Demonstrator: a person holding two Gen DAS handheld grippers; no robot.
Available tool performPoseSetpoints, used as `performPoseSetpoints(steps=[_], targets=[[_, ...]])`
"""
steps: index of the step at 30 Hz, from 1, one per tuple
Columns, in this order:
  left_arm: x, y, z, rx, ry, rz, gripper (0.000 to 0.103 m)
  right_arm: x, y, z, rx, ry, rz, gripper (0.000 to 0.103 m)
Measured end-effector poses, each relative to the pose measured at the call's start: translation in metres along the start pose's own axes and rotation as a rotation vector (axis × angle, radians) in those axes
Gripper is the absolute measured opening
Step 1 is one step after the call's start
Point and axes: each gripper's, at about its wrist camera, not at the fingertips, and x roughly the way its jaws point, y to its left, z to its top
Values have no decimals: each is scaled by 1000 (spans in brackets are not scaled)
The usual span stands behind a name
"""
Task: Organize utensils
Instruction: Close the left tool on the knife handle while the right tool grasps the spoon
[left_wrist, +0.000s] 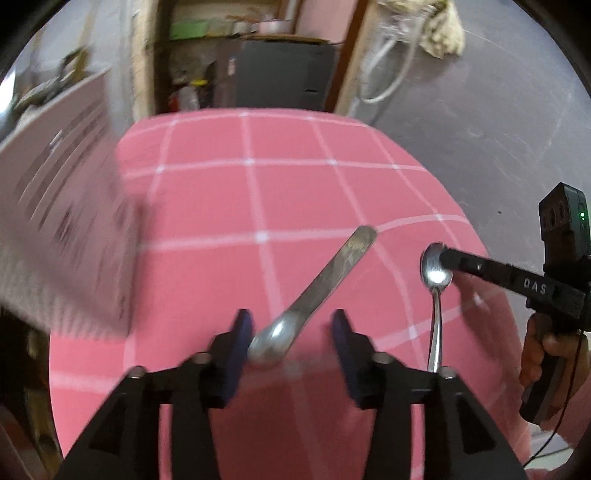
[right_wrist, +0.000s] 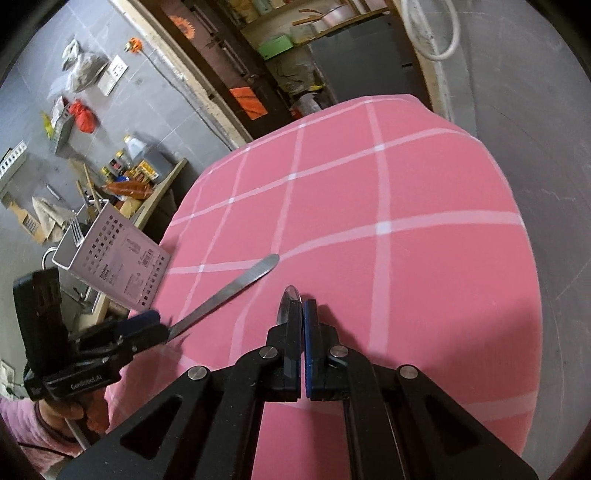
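Left gripper (left_wrist: 291, 332): fingers part open, tilted down over the tabletop; bowl of the large steel spoon (left_wrist: 314, 291) sits between them, touching the left pad, handle pointing away.
Right gripper (right_wrist: 301, 314): fingers clamped on the bowl of the small shiny teaspoon (left_wrist: 437, 291), tilted down.
Room: pink checked tabletop (right_wrist: 424, 184) bare beyond both spoons to its rounded far edge.
Holder: perforated pale caddy (right_wrist: 118, 258), holding a fork, at the left edge.

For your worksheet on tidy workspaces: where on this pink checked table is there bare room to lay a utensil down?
The far half of the tablecloth is bare. It is crowded near the caddy, large spoon, small spoon and both tongs.
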Motion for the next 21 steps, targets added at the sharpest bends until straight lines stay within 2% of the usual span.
performPoseSetpoints(steps=[6,12,14,17,20,21], targets=[[29,-22,31,144,47,-62,46,0,-2,-5,17,-3,-3,2],[62,-40,48,254,155,-82,43,0,1,-4,11,-10,-10,2],[65,-47,49,312,165,-58,41,0,2,-2,13,-16,-5,2],[68,-54,49,376,184,-24,36,-1,2,-2,14,-21,-5,2],[68,-55,55,392,206,-23,23,-2,2,-3,20,-21,-6,2],[69,-55,56,398,218,-26,21,-2,2,-3,22,-20,-7,2]])
